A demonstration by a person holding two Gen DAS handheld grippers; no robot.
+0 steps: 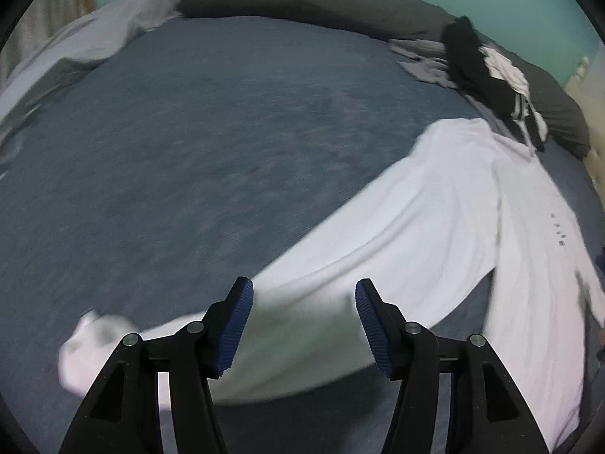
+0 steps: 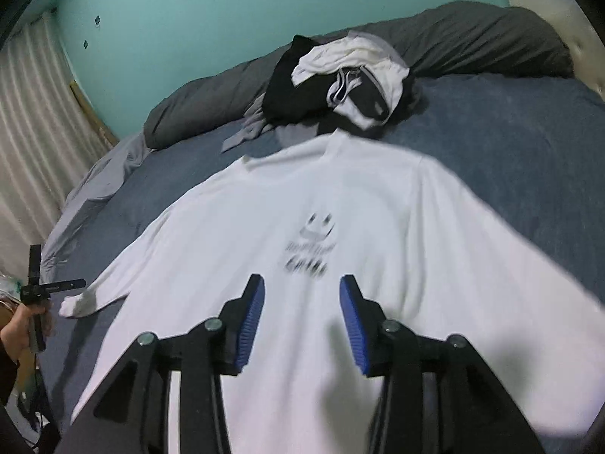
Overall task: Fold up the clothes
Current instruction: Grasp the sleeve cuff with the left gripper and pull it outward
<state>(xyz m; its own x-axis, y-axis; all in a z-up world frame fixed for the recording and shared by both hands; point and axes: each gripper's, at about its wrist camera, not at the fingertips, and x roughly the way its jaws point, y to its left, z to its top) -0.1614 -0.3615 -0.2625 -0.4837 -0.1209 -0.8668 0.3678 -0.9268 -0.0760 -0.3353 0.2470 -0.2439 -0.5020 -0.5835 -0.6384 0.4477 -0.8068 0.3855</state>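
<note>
Lying flat on bed: white long-sleeved shirt; both grippers agape, empty; pinch left sleeve squarely.

left gripper: wide open over the sleeve | white shirt: flat on blue bed | clothes pile: far corner

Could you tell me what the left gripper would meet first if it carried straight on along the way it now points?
Most likely the long white sleeve of the shirt, which lies across the line between the left gripper's open jaws; beyond it is the blue bedspread. Depth is hard to judge.
</note>
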